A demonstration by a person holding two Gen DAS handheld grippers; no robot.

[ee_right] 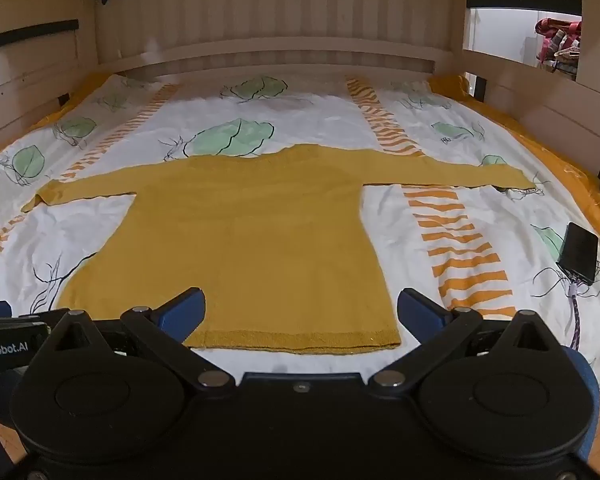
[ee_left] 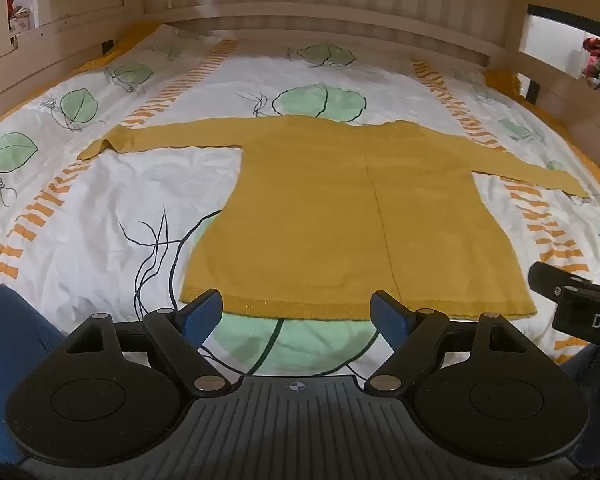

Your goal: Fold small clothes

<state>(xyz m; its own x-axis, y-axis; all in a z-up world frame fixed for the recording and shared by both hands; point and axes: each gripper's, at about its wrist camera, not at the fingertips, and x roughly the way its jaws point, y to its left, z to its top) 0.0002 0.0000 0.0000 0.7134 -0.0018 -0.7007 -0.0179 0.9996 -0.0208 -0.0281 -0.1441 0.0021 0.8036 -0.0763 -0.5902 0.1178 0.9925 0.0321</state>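
**Both jaws wide at the hem of a flat mustard sweater**

Nearest each camera sits its own black gripper body. On the left gripper (ee_left: 298, 312), the blue-padded jaws stand wide apart with nothing between them, poised over the hem. The right gripper (ee_right: 300, 312) has its jaws spread just as wide and empty, framing the hem's right half. Seen from the left wrist, the right gripper's housing shows white letters "DA", cut off by the picture's edge; seen from the right wrist, the left gripper's housing reads "enRobot.AI", its start cropped.

Just beyond the jaws lies the mustard sweater (ee_left: 340, 208), spread flat on the bed's duvet (ee_left: 100, 200), which is white with green leaves and orange striped bands. Its ribbed hem (ee_right: 296, 338) is the nearest edge; the body runs away from the cameras, neckline toward the wooden headboard (ee_right: 284, 52). Both sleeves stretch straight out to left and right, so the widest span runs crosswise; the left cuff is turned back on itself.

To the right, well apart from the sweater, a dark phone (ee_right: 579, 252) rests on the duvet with a braided cable plugged in.
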